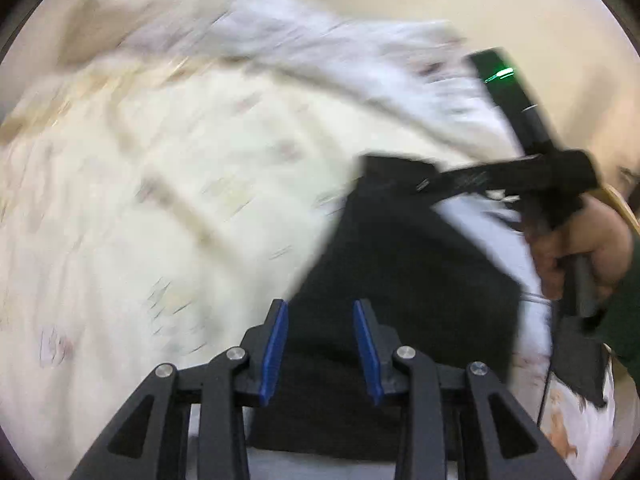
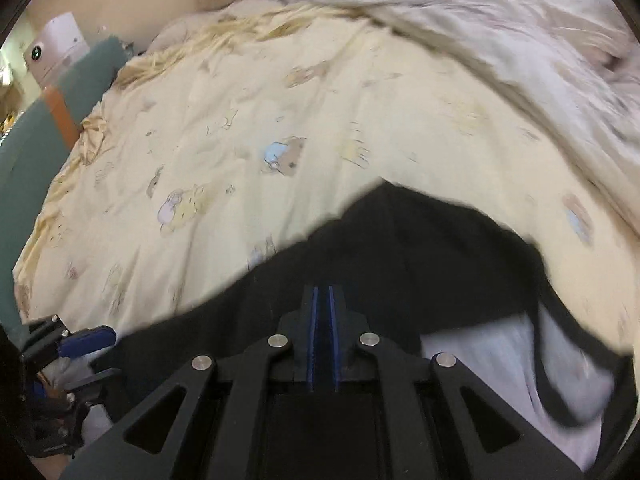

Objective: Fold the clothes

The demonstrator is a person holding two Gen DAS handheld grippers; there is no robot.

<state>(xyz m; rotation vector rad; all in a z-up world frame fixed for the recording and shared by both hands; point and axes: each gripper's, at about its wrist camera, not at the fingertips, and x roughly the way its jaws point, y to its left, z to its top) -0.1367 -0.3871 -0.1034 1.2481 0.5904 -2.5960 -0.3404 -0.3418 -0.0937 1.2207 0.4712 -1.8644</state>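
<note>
The black cloth garment (image 2: 400,248) lies on the bed, spread over the pale yellow cartoon-print quilt (image 2: 248,128) near the person's edge, with a patch of white fabric (image 2: 500,360) showing beside it. The left claw (image 1: 320,344) hangs just above the dark cloth with its blue pads apart; nothing looks pinched between them, though the view is smeared. The right claw (image 2: 322,336) has its blue pads almost together with only a slit between; the left-wrist view shows it (image 1: 384,168) at the garment's far edge, gripped by a hand (image 1: 576,244) in a dark green sleeve (image 1: 624,300). Whether cloth sits in that slit I cannot tell, so its grip is unsure.

The step in hand looks like carrying one edge of the garment across to make a fold. To do it well, the pinching claw should take only the garment's top layer, not the quilt under it, and lift just enough to clear the cloth below, then lay the edge down square on the opposite edge. The free claw would do best pressing or holding the near hem so the cloth does not drag.

Room is good over the open quilt ahead. A rumpled grey-white duvet (image 2: 500,28) crowds the far right, the teal padded bed edge (image 2: 32,152) bounds the left, and the two claws work near each other
</note>
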